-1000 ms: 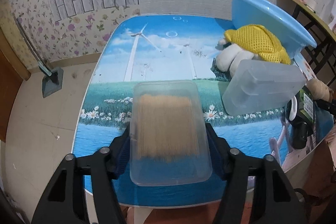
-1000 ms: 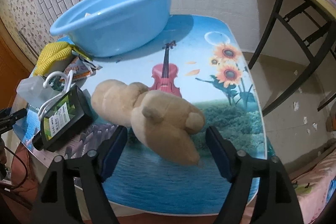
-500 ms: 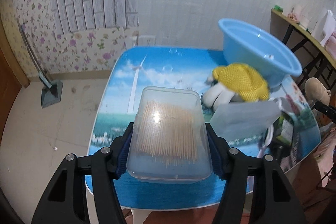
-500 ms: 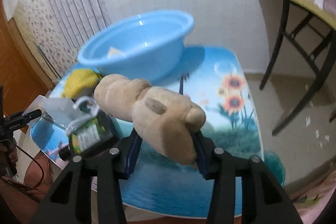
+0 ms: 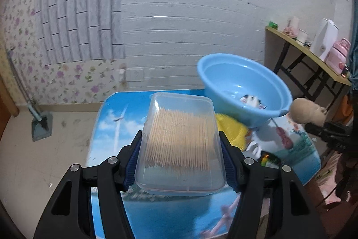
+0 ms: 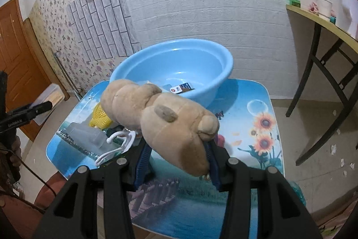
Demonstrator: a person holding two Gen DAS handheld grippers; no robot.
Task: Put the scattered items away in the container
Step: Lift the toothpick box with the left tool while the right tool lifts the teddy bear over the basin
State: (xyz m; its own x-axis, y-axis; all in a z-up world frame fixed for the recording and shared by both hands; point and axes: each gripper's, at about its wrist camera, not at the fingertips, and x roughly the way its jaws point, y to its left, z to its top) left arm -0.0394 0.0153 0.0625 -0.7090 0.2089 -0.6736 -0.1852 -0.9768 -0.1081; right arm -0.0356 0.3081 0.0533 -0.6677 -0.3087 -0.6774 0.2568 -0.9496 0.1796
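Above the counter [image 6: 257, 104], each hand-held gripper grips a load short of the basin [image 6: 174, 68], left [image 5: 181, 162] a toothpick box [image 5: 179, 145], right [image 6: 176, 160] a plush [image 6: 161, 120] that could snag the rim.

Lived-in home room, prob. a spare or utility rm. Floral wallpaper [image 5: 56, 80] w/ stick-on faux-brick panels [image 5: 80, 21] on the walls, wooden door [image 6: 13, 46] at one side, wall socket [image 5: 136, 74] low down. Small surface [image 6: 252, 104] w/ a printed scenic cover carries a blue plastic washbasin [image 6: 201, 64] at its far edge. Side desk [image 5: 313, 53] holds cups & bottles; dustpan [image 5: 41, 127] on the scuffed floor [image 5: 44, 171].
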